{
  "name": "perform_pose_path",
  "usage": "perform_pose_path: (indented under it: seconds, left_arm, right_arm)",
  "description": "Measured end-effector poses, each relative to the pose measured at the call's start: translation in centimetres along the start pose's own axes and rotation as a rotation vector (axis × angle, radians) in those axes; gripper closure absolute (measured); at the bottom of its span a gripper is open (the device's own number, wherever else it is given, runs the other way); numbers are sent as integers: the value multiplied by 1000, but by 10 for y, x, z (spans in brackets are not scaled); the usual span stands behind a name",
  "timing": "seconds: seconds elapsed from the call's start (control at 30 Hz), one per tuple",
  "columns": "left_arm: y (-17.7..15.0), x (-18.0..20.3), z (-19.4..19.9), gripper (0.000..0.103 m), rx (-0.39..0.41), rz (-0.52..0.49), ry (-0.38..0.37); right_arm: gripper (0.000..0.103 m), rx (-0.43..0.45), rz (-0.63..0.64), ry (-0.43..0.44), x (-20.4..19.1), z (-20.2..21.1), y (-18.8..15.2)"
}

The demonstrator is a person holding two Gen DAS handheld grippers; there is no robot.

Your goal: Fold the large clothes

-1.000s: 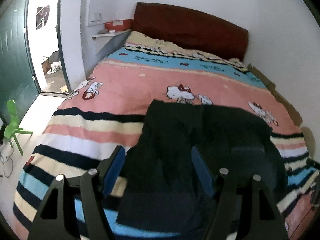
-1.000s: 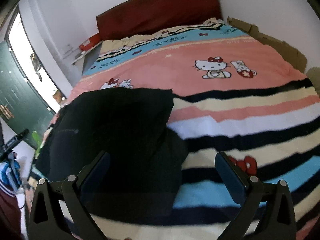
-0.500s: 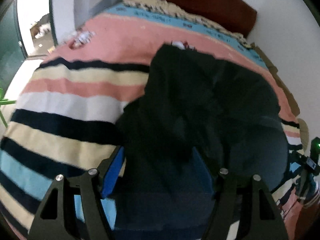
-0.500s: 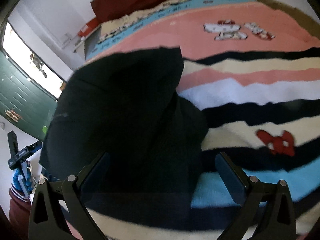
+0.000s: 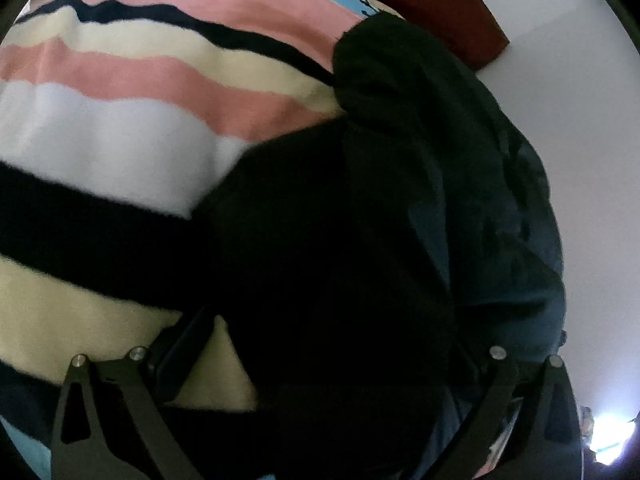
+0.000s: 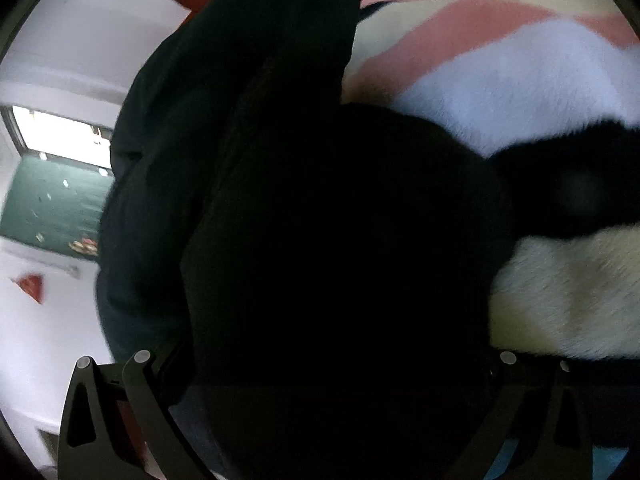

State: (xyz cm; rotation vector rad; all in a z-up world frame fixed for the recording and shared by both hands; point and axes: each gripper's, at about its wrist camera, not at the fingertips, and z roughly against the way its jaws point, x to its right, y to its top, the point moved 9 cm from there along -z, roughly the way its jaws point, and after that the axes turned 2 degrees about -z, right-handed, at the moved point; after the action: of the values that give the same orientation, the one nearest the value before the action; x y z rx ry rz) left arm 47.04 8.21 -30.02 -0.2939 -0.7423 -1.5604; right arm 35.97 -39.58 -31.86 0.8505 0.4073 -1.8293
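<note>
Left wrist view: the black garment (image 5: 340, 240) fills the middle and right of the frame, lying on the striped blanket (image 5: 120, 128) and running down between the fingers of the left gripper (image 5: 320, 364). The left finger (image 5: 180, 348) shows beside the cloth's edge with cream blanket under it; the right finger is buried in dark fabric. The jaws stand wide apart, with cloth between them, not pinched. To the left the blanket lies bare in broad bands of pink, white, black and cream, fleecy in texture. The red headboard (image 5: 440, 4) and white wall (image 5: 580, 120) close the far right.

Right wrist view: the same garment (image 6: 320, 220) covers most of the frame, a soft, matte, bulging mass that spreads across the right gripper (image 6: 324, 360). Its jaws are likewise spread wide, fingertips lost in the darkness. Fluffy blanket (image 6: 520, 80) shows to the right, touching the cloth's rounded edge. At left are a white wall (image 6: 80, 40) and a green door (image 6: 52, 200).
</note>
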Motion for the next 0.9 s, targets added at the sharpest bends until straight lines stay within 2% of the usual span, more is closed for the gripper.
perform_pose_path:
  seconds: [0.07, 0.23, 0.27, 0.3, 0.33, 0.37, 0.43, 0.5, 0.6, 0.77, 0.9]
  left_arm:
    - [-7, 10, -3, 0, -12, -7, -55]
    - [-12, 22, -7, 2, 53, 1, -48]
    - [-14, 24, -7, 6, 64, 2, -41]
    - [-15, 27, -5, 12, 80, -1, -35]
    - [-15, 35, -2, 34, 95, -2, -61]
    - [-16, 39, -2, 48, 104, 3, -76]
    - [-16, 55, 4, 61, 125, -38, -67]
    - [-16, 69, 8, 68, 138, -71, -51]
    - [-14, 81, 14, 75, 159, -77, -54]
    - [-12, 115, 38, 78, 227, -121, -102]
    - [-14, 143, 65, 78, 281, -168, -127]
  right_arm:
    - [0, 5, -34, 30, 0, -1, -2]
    - [0, 47, 11, 61, 2, -5, -6]
    - [0, 44, 21, 57, 1, -6, -7]
    - [0, 37, 27, 55, 0, -7, -7]
    - [0, 34, 28, 52, -1, -7, -7]
    - [2, 39, 26, 49, 0, -10, 2]
    - [18, 64, 34, 59, -8, -6, 4]
    - [43, 94, 35, 102, -16, 2, 7]
    - [61, 131, 75, 117, -31, 11, 8]
    - [74, 198, 169, 133, -71, 34, 15]
    - [77, 260, 262, 116, -104, 64, 23]
